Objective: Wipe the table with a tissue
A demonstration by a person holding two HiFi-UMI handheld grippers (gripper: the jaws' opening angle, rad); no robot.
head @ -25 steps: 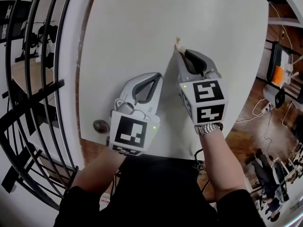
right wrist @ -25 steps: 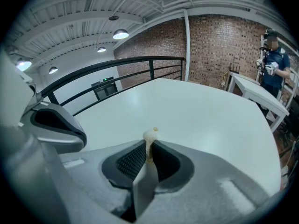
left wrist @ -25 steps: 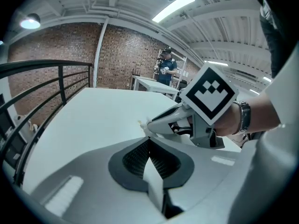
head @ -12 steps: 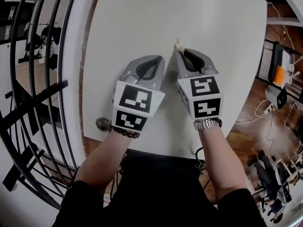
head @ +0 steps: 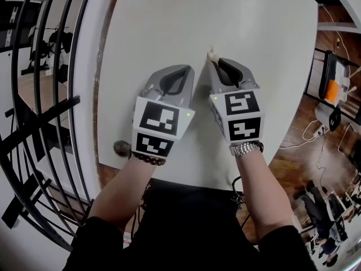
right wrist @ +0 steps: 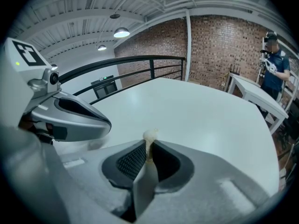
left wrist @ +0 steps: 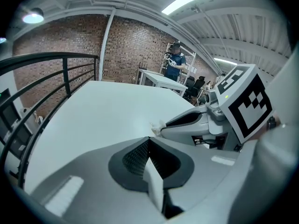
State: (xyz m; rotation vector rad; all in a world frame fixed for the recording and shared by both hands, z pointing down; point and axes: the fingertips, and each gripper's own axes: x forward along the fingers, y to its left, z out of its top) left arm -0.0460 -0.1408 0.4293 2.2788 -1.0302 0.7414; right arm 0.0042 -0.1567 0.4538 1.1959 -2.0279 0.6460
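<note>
Two grippers hang over the table (head: 169, 21), both a little in from its near edge. My right gripper (head: 212, 58) is clamped on a small wad of tissue (head: 211, 52), and only a nub of it pokes past the tips, over the middle of the table. My left gripper (head: 189, 71) has its jaws pressed together on nothing and sits just beside the right one, toward the table's left side. Whether the wad touches the table I cannot tell. For a good wipe, I judge the right gripper should tilt tips-down until the nub alone bears on the table, then sweep in overlapping passes under light, even pressure. With so little tissue exposed, the hard jaw tips could scrape the table. A firm pinch guards against the wad slipping out.
</note>
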